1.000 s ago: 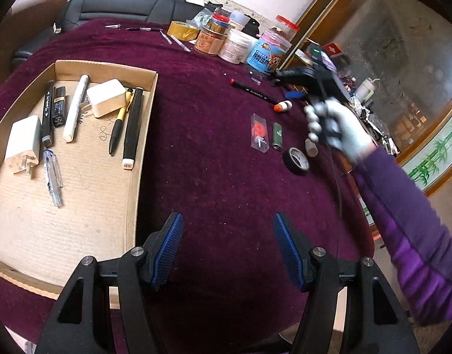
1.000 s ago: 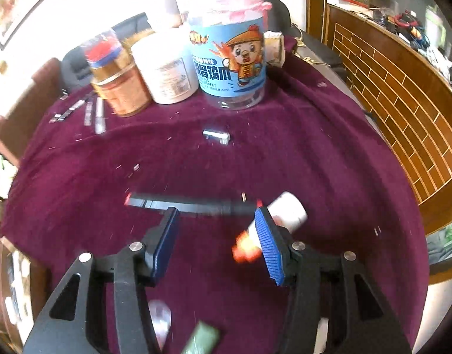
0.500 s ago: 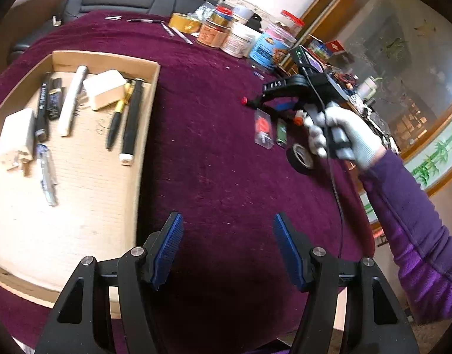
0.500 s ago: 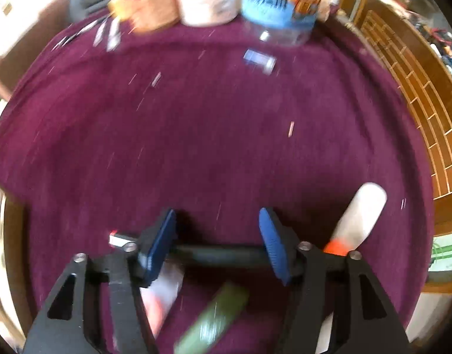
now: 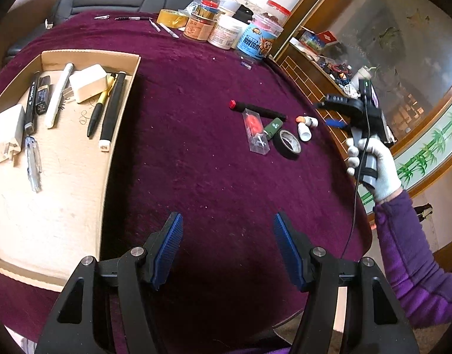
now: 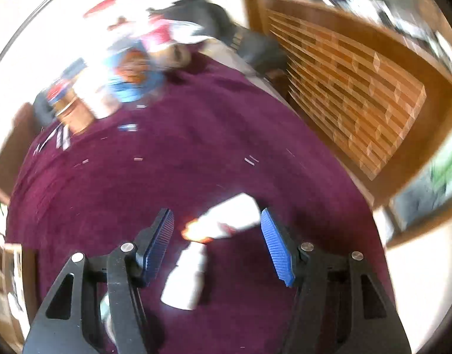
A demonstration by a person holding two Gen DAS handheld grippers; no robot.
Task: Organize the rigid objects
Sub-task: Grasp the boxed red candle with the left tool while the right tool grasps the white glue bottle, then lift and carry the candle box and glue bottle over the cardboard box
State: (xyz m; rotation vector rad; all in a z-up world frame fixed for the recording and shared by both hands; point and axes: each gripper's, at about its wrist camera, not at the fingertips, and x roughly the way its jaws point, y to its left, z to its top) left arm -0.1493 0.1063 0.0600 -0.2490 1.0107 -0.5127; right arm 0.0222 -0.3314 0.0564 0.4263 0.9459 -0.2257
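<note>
Blue jar — cartoon label, lettering perhaps unreadable.

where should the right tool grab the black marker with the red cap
Grip the black marker mid-barrel, coming from above with the pads across its width. It lies flat on the purple cloth, long and thin. The clear packet touches its near side, so stay toward the red-cap end, where there looks to be room.
</note>
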